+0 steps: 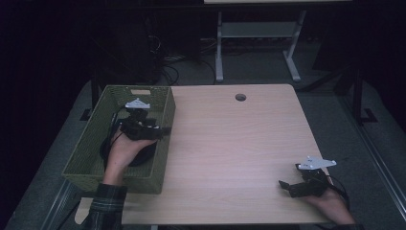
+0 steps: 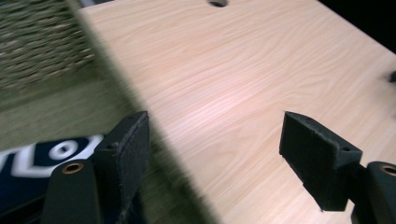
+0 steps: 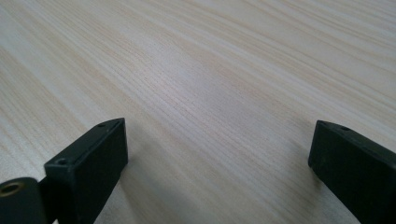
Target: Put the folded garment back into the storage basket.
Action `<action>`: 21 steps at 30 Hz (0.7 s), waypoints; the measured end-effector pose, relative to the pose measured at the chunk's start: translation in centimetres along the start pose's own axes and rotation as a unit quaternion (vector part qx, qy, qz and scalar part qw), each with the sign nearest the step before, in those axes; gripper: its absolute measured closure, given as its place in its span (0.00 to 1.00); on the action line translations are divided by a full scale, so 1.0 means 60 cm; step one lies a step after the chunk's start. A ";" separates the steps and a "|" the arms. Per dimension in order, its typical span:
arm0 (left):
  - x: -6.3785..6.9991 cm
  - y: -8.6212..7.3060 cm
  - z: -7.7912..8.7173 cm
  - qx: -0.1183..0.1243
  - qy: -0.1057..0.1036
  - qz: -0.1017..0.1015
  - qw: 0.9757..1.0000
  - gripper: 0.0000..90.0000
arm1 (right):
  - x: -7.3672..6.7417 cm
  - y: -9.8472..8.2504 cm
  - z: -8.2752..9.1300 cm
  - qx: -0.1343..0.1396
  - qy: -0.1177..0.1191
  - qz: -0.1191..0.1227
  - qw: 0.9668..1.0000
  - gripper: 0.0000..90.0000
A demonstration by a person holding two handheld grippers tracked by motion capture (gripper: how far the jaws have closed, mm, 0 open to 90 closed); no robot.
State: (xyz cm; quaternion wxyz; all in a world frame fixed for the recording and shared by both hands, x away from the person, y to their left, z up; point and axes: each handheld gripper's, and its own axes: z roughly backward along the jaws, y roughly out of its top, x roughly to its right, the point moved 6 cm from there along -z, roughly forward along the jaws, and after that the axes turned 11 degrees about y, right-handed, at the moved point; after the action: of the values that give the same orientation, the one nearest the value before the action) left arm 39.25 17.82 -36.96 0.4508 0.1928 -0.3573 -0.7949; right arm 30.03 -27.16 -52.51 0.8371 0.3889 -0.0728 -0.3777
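Left gripper: jaws wide, empty, over basket rim; dark item lies inside. Right gripper: jaws wide, empty, on counter. Step, judged: drop-off done; next, clear the rim.

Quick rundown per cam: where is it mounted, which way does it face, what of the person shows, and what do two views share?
High view: above the person's side, looking forward and down on the table; both forearms, left gripper over the green basket, right gripper.
Left gripper view: on the left gripper, open jaws, facing across the basket wall onto the table.
Right gripper view: on the right gripper, open jaws low over bare wood.
Shared: high and left gripper views both show the table's round hole.
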 end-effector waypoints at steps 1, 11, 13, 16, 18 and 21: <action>0.009 0.002 -0.004 0.001 -0.004 -0.004 1.000 0.26 | 0.000 0.000 0.000 0.000 0.000 0.000 1.000 0.05; 0.094 0.008 -0.039 0.004 -0.032 -0.048 0.998 0.21 | 0.000 0.000 0.000 0.000 0.001 0.001 1.000 0.04; 0.108 0.003 -0.046 0.000 -0.037 -0.058 0.998 0.19 | 0.000 0.000 0.000 -0.001 0.001 0.001 1.000 0.04; 0.127 -0.005 -0.059 -0.002 -0.046 -0.068 0.997 0.19 | 0.000 0.000 -0.001 0.000 0.001 0.001 1.000 0.04; 0.139 -0.011 -0.066 -0.004 -0.049 -0.075 0.996 0.18 | 0.000 0.000 -0.001 -0.001 0.001 0.001 1.000 0.04; 0.154 -0.022 -0.076 -0.007 -0.050 -0.087 0.995 0.17 | 0.000 0.000 -0.001 0.000 0.001 0.002 1.000 0.04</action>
State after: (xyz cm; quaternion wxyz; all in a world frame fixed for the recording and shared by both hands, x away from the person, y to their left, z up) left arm 36.57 8.55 -40.86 0.3627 0.1800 -0.3556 -0.8424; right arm 30.04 -27.12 -52.52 0.8380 0.3889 -0.0721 -0.3760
